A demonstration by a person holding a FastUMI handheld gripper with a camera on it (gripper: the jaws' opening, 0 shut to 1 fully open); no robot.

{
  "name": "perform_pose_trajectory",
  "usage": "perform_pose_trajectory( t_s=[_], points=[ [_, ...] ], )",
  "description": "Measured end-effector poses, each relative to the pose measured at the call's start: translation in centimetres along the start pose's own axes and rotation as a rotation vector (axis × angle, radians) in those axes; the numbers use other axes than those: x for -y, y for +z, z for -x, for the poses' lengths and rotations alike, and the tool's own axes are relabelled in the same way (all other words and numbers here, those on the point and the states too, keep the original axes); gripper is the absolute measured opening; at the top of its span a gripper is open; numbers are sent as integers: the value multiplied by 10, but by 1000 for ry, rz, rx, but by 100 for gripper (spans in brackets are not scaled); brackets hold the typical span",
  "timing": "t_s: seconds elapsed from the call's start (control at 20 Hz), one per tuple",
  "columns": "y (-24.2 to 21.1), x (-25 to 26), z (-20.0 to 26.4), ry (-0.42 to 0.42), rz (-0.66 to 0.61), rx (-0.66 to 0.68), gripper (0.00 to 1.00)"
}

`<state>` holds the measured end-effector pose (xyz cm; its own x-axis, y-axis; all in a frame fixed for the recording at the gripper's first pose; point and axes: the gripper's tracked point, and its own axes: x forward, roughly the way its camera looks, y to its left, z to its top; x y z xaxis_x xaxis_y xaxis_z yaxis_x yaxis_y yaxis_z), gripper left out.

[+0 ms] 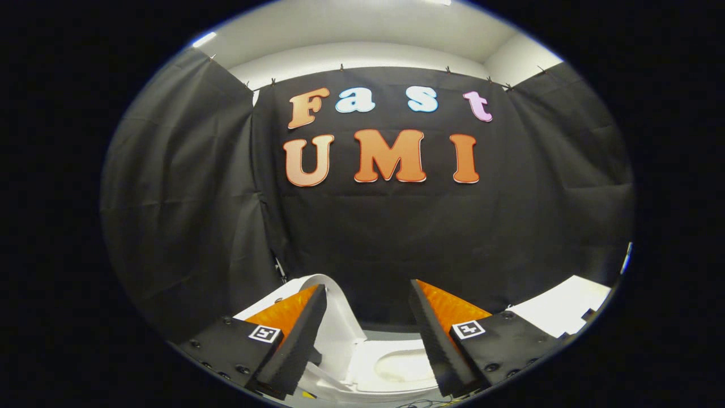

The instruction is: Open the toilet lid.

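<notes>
black cloth walls (187, 198), white ceiling (362, 28)

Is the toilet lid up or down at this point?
Up. The toilet lid stands raised beside the bowl opening, which lies uncovered between the open fingers; neither touches it.

One toilet (391, 368), one raised toilet lid (334, 306), one gripper (368, 340) with two jaws spread apart, one white board (566, 311).

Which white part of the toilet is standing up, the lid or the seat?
The lid: it stands raised beside one of the open fingers, while the seat lies flat between them.
</notes>
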<state>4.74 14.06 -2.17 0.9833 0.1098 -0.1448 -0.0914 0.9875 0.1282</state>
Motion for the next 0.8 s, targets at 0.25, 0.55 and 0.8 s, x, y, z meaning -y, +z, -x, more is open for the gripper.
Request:
perform_pose_trajectory(
  t_s=[0.25, 0.55, 0.8],
  points=[
    [35, 40, 12, 18, 20, 31, 96],
    [45, 92, 23, 39, -25, 53, 97],
    [38, 126, 26, 16, -86, 51, 97]
  ],
)
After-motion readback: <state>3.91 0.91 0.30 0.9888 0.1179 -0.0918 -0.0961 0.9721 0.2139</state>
